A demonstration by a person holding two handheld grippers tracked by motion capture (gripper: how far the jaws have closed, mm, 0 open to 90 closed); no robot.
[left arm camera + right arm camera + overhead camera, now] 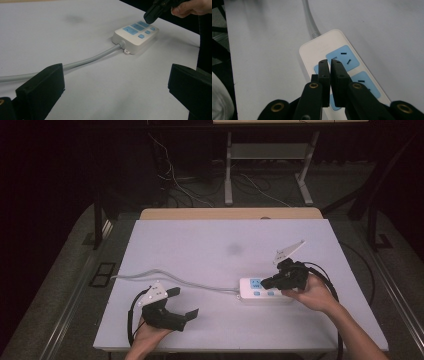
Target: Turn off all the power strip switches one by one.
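Power strip (262,290) at five o'clock on table (220,250) — right gripper (266,282) nearly closed, empty, poised to press a switch; left gripper (181,304) wide open, idle.

white power strip (265,290), flat on table

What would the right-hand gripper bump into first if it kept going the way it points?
Most likely the white power strip. The right gripper, jaws nearly together, aims down at its top near a blue socket; how much gap remains is unclear.
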